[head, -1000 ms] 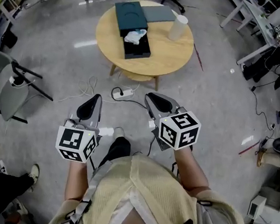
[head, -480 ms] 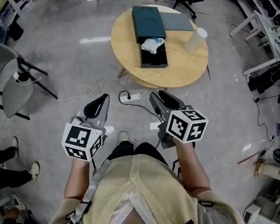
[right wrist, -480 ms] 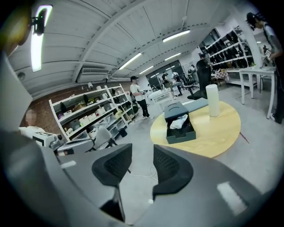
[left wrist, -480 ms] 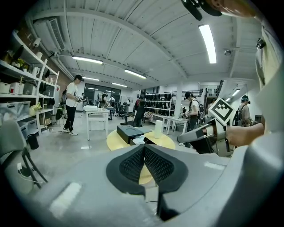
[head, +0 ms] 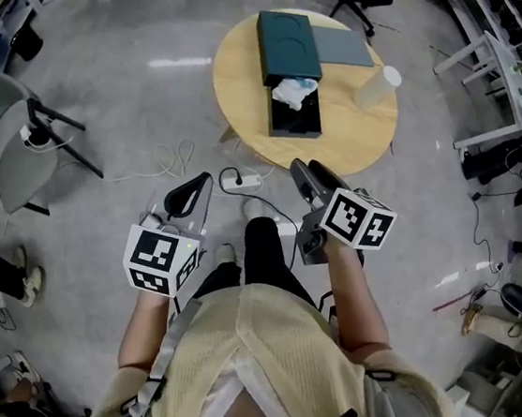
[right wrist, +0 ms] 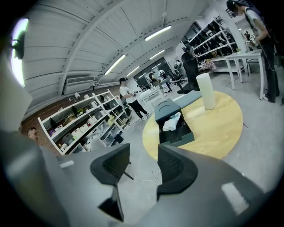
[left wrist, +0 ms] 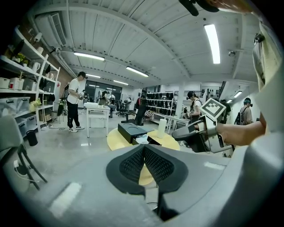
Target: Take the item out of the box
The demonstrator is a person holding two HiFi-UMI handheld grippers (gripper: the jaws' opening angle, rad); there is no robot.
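Crumpled white item (head: 295, 91) lies in the open box (head: 295, 119) on the round surface (head: 355, 134), ahead of both grippers but nearer than a second ago. The right gripper (head: 306, 169) is opening its empty fingers and the left gripper (head: 201, 179) has its fingers pressed together, so the approach seems under way.

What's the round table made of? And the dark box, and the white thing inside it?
The round table looks like light wood or wood veneer: pale tan, smooth, with a faint sheen. The box seems to be stiff cardboard with a matte dark teal finish, judging by its thin, sharp walls. The white thing looks like crumpled thin plastic or paper; it is too small to tell which.
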